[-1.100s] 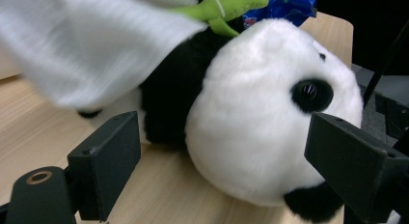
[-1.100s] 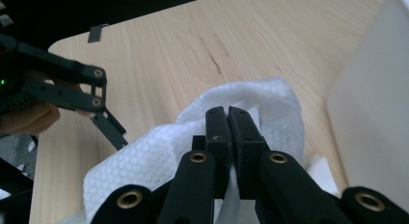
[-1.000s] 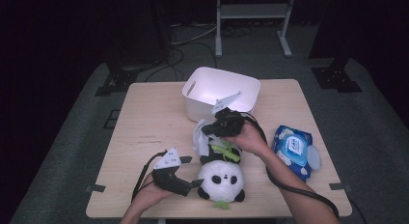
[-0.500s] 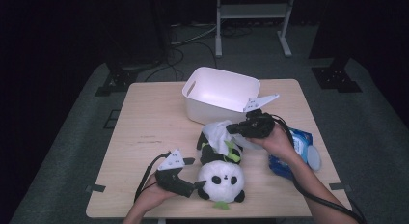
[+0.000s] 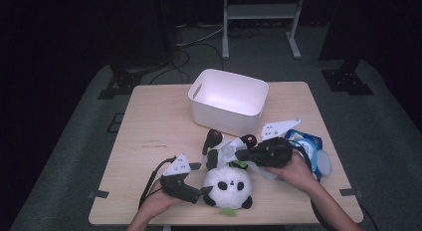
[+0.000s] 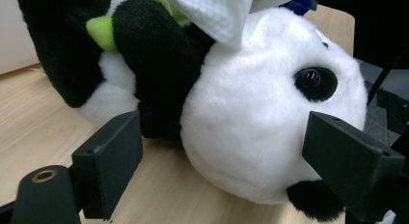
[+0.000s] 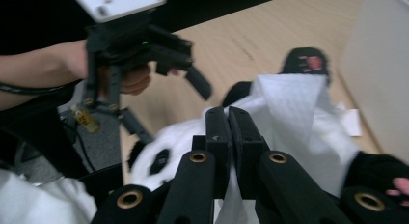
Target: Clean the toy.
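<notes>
While the right tongs (image 7: 228,122) pinch the wipe (image 7: 294,113), the panda (image 5: 228,185) lies near the table edge (image 5: 219,224).

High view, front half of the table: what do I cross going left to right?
Left claw → panda → right claw pinching a wipe → blue wipes pack.

No text, brand or number can be read anywhere. The blue-and-white plastic wipes packet (image 5: 307,147) at the table's right edge carries printing, but it is too small and blurred to make out. The small yellow tag (image 7: 84,119) below the far gripper is illegible too (just dark smudges).
</notes>
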`<state>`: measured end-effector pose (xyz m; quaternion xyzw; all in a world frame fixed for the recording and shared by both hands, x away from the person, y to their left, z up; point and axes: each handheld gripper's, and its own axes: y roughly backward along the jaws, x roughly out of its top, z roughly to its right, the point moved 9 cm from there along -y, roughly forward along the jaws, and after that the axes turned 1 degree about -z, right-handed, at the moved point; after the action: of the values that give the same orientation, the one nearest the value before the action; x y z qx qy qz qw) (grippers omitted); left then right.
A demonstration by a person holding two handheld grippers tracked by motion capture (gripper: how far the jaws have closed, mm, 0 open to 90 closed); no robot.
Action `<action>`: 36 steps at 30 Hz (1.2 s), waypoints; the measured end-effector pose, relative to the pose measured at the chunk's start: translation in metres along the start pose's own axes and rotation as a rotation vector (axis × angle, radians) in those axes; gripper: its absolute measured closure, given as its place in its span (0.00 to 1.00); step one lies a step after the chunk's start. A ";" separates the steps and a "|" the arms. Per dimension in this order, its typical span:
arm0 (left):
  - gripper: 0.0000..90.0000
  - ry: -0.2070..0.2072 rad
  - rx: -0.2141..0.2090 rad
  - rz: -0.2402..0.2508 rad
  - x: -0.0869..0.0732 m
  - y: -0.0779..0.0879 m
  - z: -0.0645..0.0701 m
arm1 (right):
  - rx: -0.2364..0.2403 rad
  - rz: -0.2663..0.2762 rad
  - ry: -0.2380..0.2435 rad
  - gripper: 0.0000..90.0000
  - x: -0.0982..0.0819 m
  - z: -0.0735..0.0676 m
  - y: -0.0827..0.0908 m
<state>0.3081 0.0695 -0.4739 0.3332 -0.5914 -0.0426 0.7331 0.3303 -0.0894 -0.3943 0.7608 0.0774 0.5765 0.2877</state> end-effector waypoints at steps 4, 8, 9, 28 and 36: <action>0.14 -0.003 0.000 0.002 0.000 0.000 0.000 | 0.034 -0.014 0.024 0.97 -0.005 -0.021 -0.004; 0.14 -0.003 -0.001 0.000 0.000 0.000 0.000 | 0.065 -0.037 0.047 0.97 -0.011 -0.036 -0.013; 0.14 -0.003 -0.001 -0.001 0.000 0.000 0.000 | 0.070 -0.045 0.049 0.97 -0.013 -0.038 -0.015; 0.14 0.000 -0.006 0.004 0.001 -0.002 0.001 | 0.091 -0.119 0.051 0.96 -0.041 -0.045 -0.022; 0.14 0.002 -0.005 0.003 0.000 -0.002 0.000 | -0.039 -0.118 0.090 0.75 -0.034 -0.026 -0.022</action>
<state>0.3088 0.0678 -0.4745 0.3306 -0.5910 -0.0425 0.7346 0.2997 -0.0772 -0.4302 0.7225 0.1237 0.5935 0.3324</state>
